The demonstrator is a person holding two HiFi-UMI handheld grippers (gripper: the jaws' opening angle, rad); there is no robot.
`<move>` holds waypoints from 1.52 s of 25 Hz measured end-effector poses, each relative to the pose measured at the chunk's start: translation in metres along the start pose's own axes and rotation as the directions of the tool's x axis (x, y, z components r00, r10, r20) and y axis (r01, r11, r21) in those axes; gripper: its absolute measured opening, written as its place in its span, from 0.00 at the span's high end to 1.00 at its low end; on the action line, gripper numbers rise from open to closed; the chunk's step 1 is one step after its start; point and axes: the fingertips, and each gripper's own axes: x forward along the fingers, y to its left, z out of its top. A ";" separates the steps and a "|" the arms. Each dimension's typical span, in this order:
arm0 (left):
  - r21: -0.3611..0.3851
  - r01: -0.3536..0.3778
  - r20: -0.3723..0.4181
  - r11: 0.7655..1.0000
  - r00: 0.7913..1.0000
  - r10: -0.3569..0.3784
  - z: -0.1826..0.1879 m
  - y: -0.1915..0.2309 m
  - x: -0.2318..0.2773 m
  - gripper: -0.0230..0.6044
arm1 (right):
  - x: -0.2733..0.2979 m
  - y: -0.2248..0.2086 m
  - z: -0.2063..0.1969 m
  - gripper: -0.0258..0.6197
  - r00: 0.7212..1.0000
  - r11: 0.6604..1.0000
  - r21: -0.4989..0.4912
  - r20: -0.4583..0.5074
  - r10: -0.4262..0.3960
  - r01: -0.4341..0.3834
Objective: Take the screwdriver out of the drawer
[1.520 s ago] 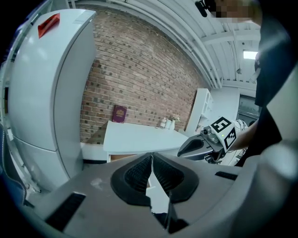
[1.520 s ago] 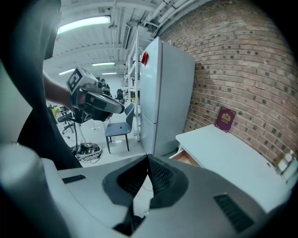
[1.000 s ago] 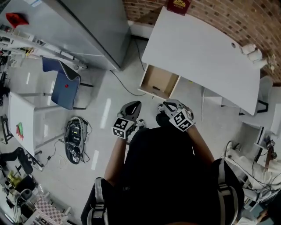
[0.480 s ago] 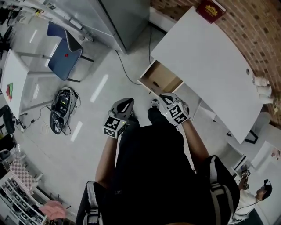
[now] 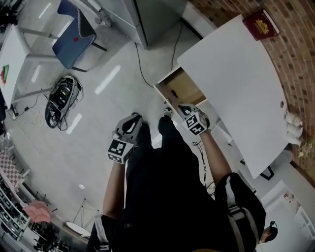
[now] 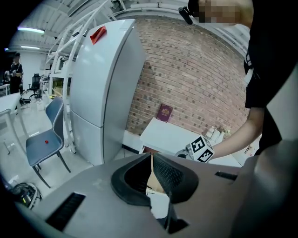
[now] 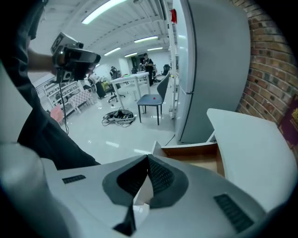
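An open wooden drawer (image 5: 181, 91) juts out from under the white desk (image 5: 236, 88); its edge also shows in the right gripper view (image 7: 195, 151). A small dark thing lies inside, too small to name. My right gripper (image 5: 170, 113) hovers just in front of the drawer's front edge, jaws shut and empty (image 7: 148, 159). My left gripper (image 5: 138, 118) hangs lower left, over the floor, also shut with nothing in it (image 6: 152, 155). The person's dark clothes hide the floor below both grippers.
A dark red book (image 5: 262, 23) lies on the desk's far corner by the brick wall. A tall grey cabinet (image 5: 152, 15) stands left of the desk, a blue chair (image 5: 74, 32) beyond it. A device with tangled cables (image 5: 59, 96) lies on the floor at left.
The head view has swung and the person has come closer to the desk. The right gripper now sits nearer the drawer's front. Both grippers stay shut.
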 end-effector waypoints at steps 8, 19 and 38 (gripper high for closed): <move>0.019 -0.058 -0.035 0.998 0.998 0.059 -0.020 0.009 -0.001 0.92 | 0.055 -0.017 -0.036 0.87 0.995 0.998 -0.023 -0.083 0.050 -0.052; -0.062 -0.112 -0.013 0.992 0.994 0.112 -0.044 0.005 0.002 0.92 | 0.130 -0.040 -0.089 0.87 0.980 0.999 0.002 -0.196 0.044 -0.044; -0.188 -0.162 -0.028 0.969 0.987 0.160 -0.078 0.036 0.001 0.92 | 0.219 -0.067 -0.140 0.87 0.960 0.983 0.182 -0.279 0.037 0.015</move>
